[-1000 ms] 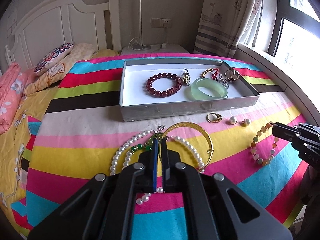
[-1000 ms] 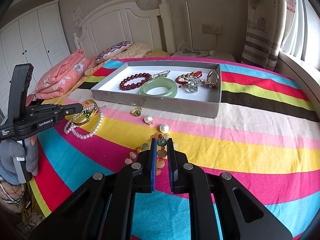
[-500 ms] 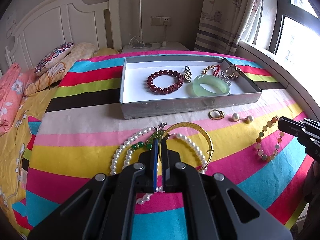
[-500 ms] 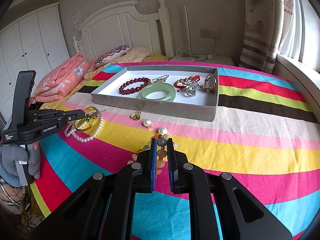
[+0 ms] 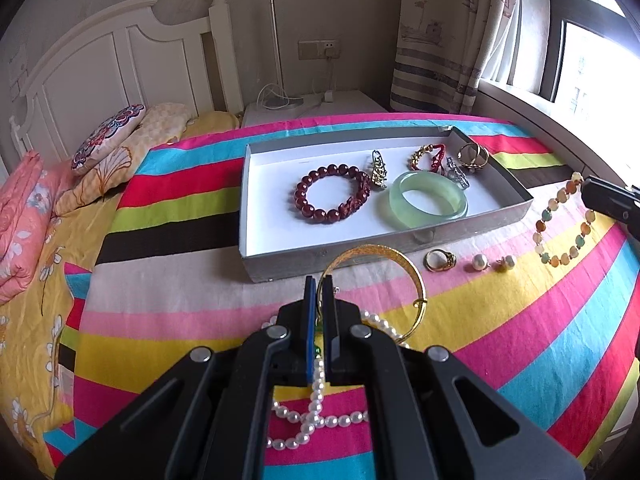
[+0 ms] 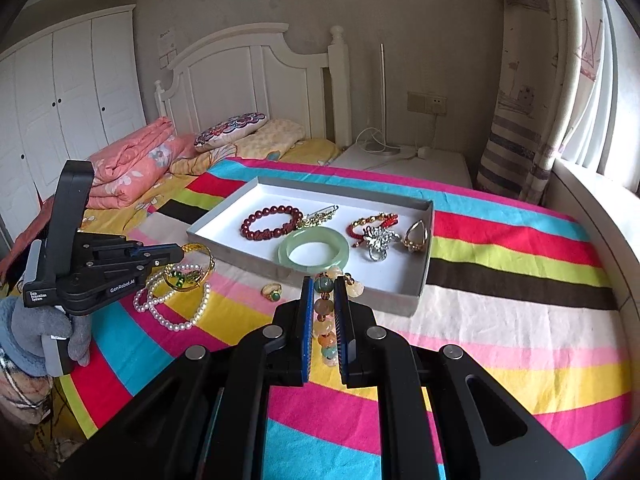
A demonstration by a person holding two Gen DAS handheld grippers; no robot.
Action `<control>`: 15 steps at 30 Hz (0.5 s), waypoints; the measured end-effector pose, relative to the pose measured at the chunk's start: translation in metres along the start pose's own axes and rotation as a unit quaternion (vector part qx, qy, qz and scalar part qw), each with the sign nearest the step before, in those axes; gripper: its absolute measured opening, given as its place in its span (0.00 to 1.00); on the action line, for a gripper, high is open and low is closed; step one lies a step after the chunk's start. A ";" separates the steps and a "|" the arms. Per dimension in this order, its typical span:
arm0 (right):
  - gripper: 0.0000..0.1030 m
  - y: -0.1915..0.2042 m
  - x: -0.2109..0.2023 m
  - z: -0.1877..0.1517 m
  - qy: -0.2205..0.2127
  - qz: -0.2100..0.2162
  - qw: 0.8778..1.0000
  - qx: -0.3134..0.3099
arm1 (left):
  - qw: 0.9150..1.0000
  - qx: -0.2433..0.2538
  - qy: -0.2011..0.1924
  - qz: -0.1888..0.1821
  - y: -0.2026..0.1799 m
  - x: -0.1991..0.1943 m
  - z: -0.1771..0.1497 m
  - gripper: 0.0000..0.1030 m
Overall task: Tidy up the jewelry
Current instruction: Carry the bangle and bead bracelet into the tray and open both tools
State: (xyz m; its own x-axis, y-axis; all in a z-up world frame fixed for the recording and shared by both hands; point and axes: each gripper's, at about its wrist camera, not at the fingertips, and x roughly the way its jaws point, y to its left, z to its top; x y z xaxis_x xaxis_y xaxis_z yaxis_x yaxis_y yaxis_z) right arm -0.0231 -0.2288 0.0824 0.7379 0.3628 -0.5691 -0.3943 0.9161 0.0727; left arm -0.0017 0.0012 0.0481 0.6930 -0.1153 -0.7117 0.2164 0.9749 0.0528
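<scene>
My left gripper [image 5: 319, 280] is shut on a gold bangle [image 5: 400, 258] and holds it lifted above the bedspread; a pearl necklace [image 5: 316, 416] hangs below it. My right gripper [image 6: 324, 282] is shut on a multicoloured bead bracelet [image 6: 325, 312], which hangs from the jaws; it also shows in the left wrist view [image 5: 560, 220]. The grey tray [image 5: 524, 190] [image 6: 424, 276] holds a dark red bead bracelet [image 5: 332, 194], a jade bangle [image 5: 428, 200], a red cord bracelet [image 5: 428, 156], brooches and a ring.
On the striped bedspread in front of the tray lie a gold ring [image 5: 440, 260] and two pearl earrings [image 5: 480, 262]. Pillows [image 5: 108, 136] and a folded pink quilt [image 5: 20, 216] lie at the left. A white headboard, a nightstand and a window ledge stand beyond.
Both grippers have risen and moved toward the tray. The gold bangle has come up off the bedspread with the pearls trailing. The bead bracelet has lifted and now hangs from the right gripper.
</scene>
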 end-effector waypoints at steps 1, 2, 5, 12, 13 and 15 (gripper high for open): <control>0.11 0.000 0.000 0.004 -0.003 -0.001 1.000 -0.003 | 1.000 0.002 -0.001 0.001 -0.001 0.001 0.002 0.02; 0.11 0.000 0.001 0.008 -0.006 -0.002 1.000 -0.005 | 1.000 0.005 -0.001 0.002 -0.002 0.002 0.005 0.02; 0.11 -0.001 0.004 0.019 -0.010 -0.005 1.000 -0.013 | 1.000 0.012 -0.004 0.003 -0.006 0.005 0.014 0.02; 0.11 -0.005 0.017 0.038 -0.012 -0.014 1.000 -0.023 | 1.000 -0.005 -0.013 -0.004 -0.003 0.013 0.041 0.02; 0.11 -0.007 0.019 0.040 -0.012 -0.014 1.000 -0.023 | 1.000 -0.010 -0.013 -0.006 -0.001 0.015 0.044 0.02; 0.11 -0.012 0.027 0.045 -0.013 -0.014 1.000 -0.016 | 1.000 -0.024 -0.008 -0.013 0.003 0.022 0.054 0.02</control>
State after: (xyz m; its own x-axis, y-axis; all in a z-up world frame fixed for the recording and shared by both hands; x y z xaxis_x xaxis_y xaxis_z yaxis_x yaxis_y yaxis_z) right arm 0.0263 -0.2225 0.1029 0.7624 0.3418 -0.5494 -0.3904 0.9201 0.0307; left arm 0.0508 -0.0089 0.0703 0.6990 -0.1442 -0.7004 0.2019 0.9794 -0.0001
